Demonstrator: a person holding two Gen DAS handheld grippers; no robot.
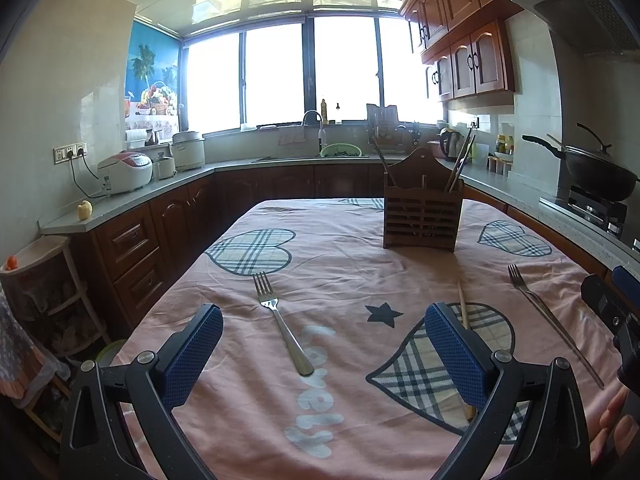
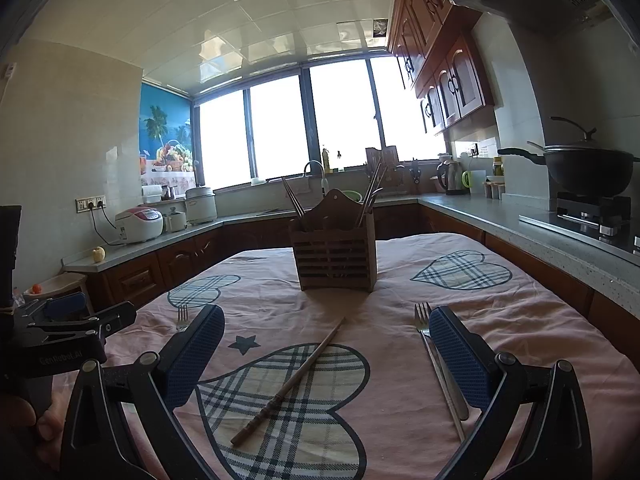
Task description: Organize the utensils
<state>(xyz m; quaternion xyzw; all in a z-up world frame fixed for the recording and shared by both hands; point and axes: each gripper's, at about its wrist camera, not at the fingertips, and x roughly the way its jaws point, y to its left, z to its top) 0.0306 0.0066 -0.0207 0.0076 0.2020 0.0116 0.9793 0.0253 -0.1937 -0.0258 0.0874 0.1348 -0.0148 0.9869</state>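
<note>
From the left wrist camera, the left claw (image 1: 324, 350) stood wide over the pink cloth-covered counter (image 1: 348, 276), holding nothing, its two blue textured pads (image 1: 192, 354) well apart. A steel fork (image 1: 282, 322) lay between them on the cloth, nearer the camera than the slatted wooden utensil holder (image 1: 420, 210), tines toward the holder. A single wooden chopstick (image 1: 463, 308) ran behind the right-hand pad, most of its length hidden. A second, slimmer fork (image 1: 554, 322) lay farther right of the holder's near side. The right claw (image 1: 612, 312) was cut off at the frame edge, so its opening could not be judged here. Several sticks rose from the holder's compartments; their number was hard to count against the bright window.

From the right wrist camera, the right claw (image 2: 326, 354) was also spread wide and empty. One carved wooden chopstick (image 2: 290, 380) lay diagonally on a plaid heart in front of the utensil holder (image 2: 334, 250). The slim fork (image 2: 436, 360) was partly covered by the right-hand pad (image 2: 460, 360). The other fork (image 2: 182, 317) showed only its tines beside the left claw (image 2: 80, 320), which was largely out of frame.
</note>
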